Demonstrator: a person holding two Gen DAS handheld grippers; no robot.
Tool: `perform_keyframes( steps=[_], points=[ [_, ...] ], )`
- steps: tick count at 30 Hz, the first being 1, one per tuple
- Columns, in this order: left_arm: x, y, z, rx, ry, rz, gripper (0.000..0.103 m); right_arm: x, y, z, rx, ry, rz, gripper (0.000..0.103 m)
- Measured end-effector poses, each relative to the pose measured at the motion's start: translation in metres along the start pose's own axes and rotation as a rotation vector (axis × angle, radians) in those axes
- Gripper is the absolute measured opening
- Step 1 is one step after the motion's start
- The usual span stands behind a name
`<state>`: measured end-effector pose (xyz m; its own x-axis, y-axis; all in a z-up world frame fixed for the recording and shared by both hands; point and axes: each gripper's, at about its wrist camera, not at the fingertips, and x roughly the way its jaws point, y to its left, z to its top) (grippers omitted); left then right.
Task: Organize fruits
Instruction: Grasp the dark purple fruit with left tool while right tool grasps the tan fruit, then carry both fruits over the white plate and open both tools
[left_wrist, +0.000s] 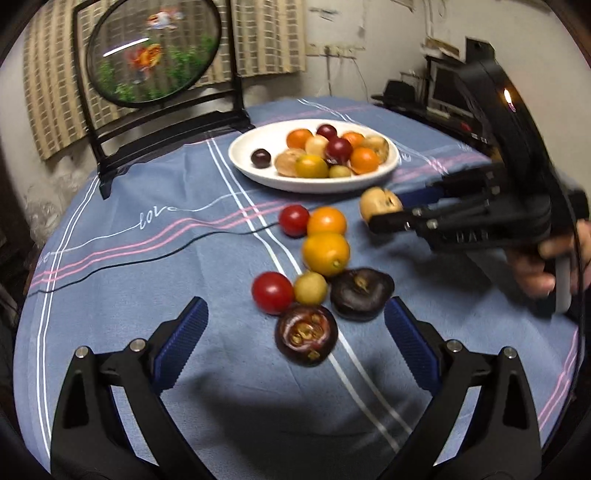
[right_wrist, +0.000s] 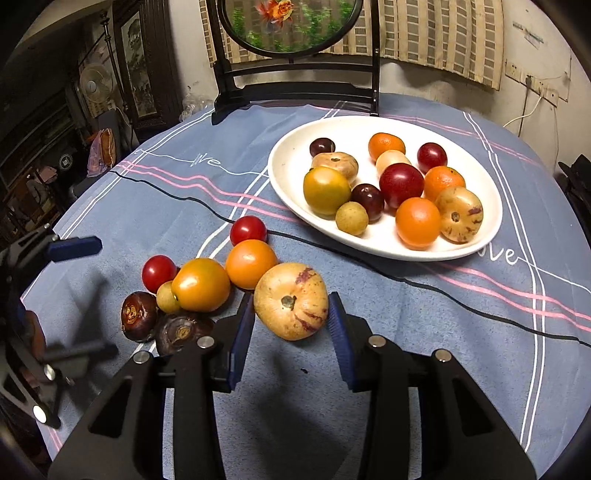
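Round table under a blue woven cloth (right_wrist: 424, 314) with white, pink and black stripes and the word "love" stitched in. At the far edge stands a black-framed oval screen (left_wrist: 153, 51) painted with goldfish and water plants. Just in front of it sits a white oval plate (right_wrist: 291, 173), glossy, shallow-rimmed, loaded with about a dozen small fruits: orange, dark red, yellow-green, and pale tan ones with purple streaks. Loose fruit lies in a cluster on the cloth between the plate and the near edge: two red cherry tomatoes (left_wrist: 272, 297), two smooth orange fruits (left_wrist: 325, 253) touching each other, one small yellowish round fruit (left_wrist: 310, 288), and two dark purple-brown flattened fruits (left_wrist: 306, 334) with dry, rough crowns. The right gripper (right_wrist: 291, 317) pinches a pale tan pepino melon (right_wrist: 291, 301), purple-streaked with a dark stem scar, its blue ribbed pads against both sides; the melon sits at the cluster's plate-side end, just beside an orange fruit. The left gripper (left_wrist: 295, 343) hangs spread wide over the near end of the cluster, nothing between its pads, with the dark fruits right ahead of it. A hand (left_wrist: 554, 266) grips the right tool's handle.
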<state>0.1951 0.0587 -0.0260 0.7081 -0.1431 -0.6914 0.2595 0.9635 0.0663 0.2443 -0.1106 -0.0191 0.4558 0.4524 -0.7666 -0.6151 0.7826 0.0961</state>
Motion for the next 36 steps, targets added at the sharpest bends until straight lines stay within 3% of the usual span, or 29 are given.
perform_keyframes(
  steps=[6,11,18,23,36],
  points=[
    [0.009,-0.006,-0.005,0.036,0.044,0.004,0.092,0.001,-0.001,-0.001,0.001,0.010,-0.007,0.041],
    [0.016,-0.002,-0.006,0.017,0.087,-0.019,0.071,0.003,-0.001,-0.003,0.003,0.018,-0.014,0.041],
    [0.020,0.001,-0.008,0.000,0.115,-0.041,0.067,0.003,-0.002,-0.003,0.004,0.020,-0.014,0.041],
    [0.030,0.005,-0.009,-0.031,0.172,-0.071,0.049,0.003,-0.002,-0.003,0.003,0.020,-0.014,0.041],
    [0.032,0.007,-0.010,-0.045,0.179,-0.089,0.043,0.001,-0.004,-0.002,0.009,0.013,-0.019,0.041]
  ],
)
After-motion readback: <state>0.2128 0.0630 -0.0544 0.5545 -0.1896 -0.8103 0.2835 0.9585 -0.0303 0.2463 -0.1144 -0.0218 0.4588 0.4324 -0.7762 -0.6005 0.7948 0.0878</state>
